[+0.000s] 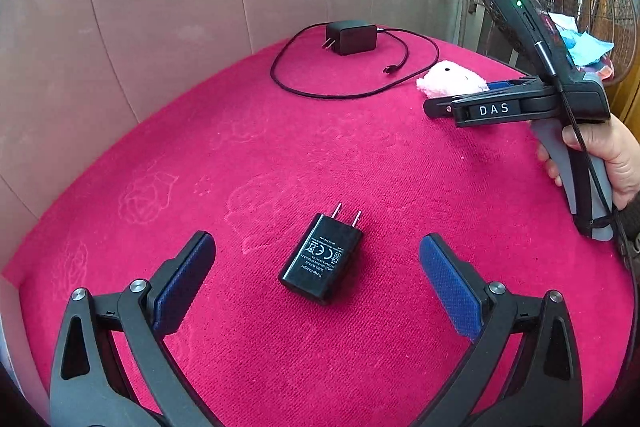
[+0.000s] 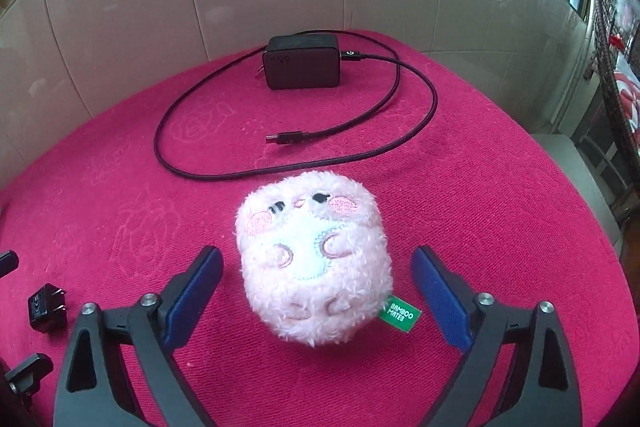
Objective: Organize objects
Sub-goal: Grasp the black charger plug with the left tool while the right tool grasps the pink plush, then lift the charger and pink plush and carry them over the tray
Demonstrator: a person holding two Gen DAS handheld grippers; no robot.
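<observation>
Plush toy (image 2: 316, 263), pink and fluffy, lies on the red-covered bench (image 2: 500, 187) between the fingers of the right tongs (image 2: 316, 287), whose blue pads stand wide on either side without touching it. Left tongs (image 1: 318, 279) also gape wide, empty, with the small black charger (image 1: 322, 259) lying flat just ahead between the fingertips. A larger power adapter (image 2: 302, 63) with looped cable (image 2: 400, 131) rests farther back.

Left gripper (image 1: 318, 259) jaws spread; right gripper (image 2: 316, 269) jaws spread, angled down.
</observation>
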